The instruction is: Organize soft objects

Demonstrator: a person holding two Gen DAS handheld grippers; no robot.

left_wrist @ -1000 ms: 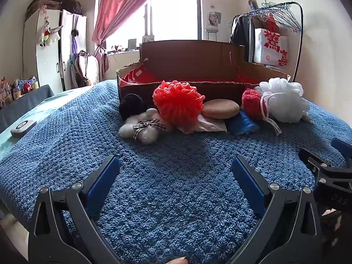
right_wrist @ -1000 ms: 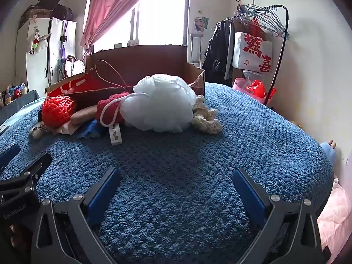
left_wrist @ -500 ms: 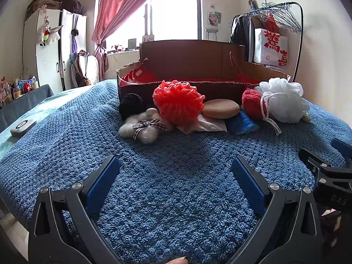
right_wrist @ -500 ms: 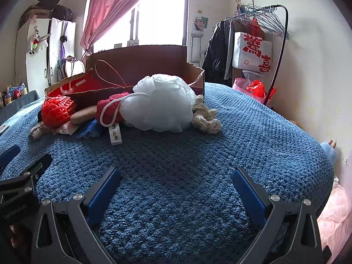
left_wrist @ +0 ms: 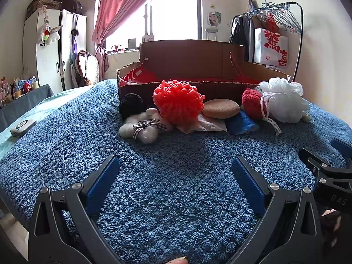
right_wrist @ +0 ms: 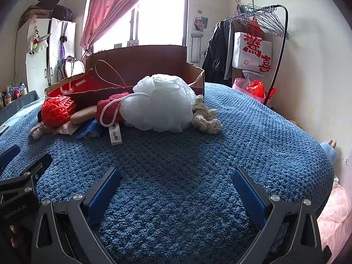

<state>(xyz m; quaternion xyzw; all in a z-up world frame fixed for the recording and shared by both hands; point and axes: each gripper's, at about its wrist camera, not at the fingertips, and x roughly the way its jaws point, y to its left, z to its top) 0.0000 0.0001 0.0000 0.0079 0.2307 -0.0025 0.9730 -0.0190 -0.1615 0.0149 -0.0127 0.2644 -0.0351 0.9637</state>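
A row of soft things lies on the blue blanket in front of a cardboard box: a black pompom, a white plush with a checked bow, a red pompom, a tan sponge, a blue cloth, a dark red ball and a white mesh pouf. From the right wrist view the pouf sits nearest, a cream crocheted piece beside it. My left gripper and right gripper both hover open and empty, well short of the row.
A white device lies at the bed's left edge. A clothes rack with a white bag stands right of the bed by the wall. A wardrobe stands far left. The other gripper shows at the left view's right edge.
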